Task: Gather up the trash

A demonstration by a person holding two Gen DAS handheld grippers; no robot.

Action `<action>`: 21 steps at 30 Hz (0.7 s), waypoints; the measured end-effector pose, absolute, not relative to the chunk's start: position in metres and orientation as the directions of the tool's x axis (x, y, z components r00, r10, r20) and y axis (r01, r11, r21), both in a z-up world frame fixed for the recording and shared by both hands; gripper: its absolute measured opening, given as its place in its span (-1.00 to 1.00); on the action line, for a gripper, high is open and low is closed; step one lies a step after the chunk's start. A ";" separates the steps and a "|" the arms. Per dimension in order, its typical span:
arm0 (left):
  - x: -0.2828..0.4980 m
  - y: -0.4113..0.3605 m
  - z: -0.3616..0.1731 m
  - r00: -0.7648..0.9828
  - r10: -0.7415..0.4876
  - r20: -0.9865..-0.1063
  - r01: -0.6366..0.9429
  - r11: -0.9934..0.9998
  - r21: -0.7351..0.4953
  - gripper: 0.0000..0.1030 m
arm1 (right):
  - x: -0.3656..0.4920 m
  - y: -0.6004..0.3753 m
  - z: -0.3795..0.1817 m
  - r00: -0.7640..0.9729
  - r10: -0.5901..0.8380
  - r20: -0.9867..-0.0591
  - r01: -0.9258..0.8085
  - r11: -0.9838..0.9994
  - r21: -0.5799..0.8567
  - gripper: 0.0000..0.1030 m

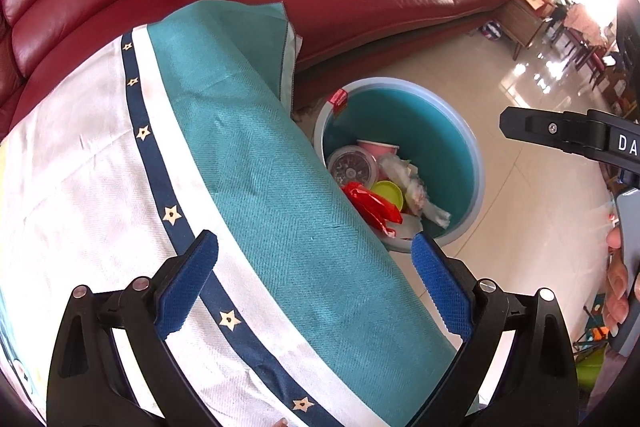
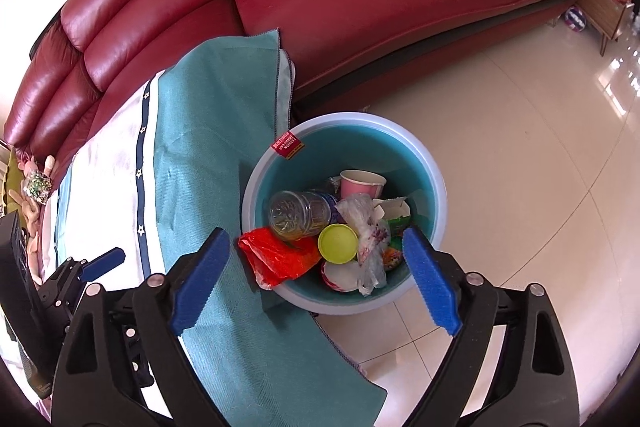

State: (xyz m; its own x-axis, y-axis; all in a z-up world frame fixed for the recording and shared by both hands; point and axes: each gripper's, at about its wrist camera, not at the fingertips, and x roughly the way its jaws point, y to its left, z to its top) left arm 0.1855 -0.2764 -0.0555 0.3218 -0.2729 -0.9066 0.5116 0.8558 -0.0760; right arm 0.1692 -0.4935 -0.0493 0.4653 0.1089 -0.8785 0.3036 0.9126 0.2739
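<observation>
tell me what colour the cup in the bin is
Pink, with a white rim. The cup shows best in the right wrist view, at the far side of the bin.

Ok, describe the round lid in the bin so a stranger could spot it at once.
Beside the red sofa stands a blue trash bin on the tiled floor. Among its trash, near the middle, lies the yellow-green lid, between the clear bottle and a crumpled plastic bag; it alone is a flat, plain-coloured disc.
</observation>
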 end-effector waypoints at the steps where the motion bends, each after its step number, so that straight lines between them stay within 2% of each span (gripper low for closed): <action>1: 0.184 -0.275 -0.055 0.322 -0.273 -0.906 0.512 0.856 -0.076 0.89 | 0.168 -0.493 -0.049 0.464 0.104 -0.880 0.306 0.913 0.270 0.65; 11: 0.170 -0.266 -0.045 0.339 -0.277 -0.899 0.510 0.857 -0.071 0.89 | 0.146 -0.488 -0.043 0.451 0.073 -0.890 0.325 0.915 0.240 0.79; 21: 0.153 -0.253 -0.038 0.358 -0.264 -0.896 0.506 0.861 -0.051 0.89 | 0.123 -0.476 -0.040 0.449 0.041 -0.893 0.313 0.929 0.200 0.80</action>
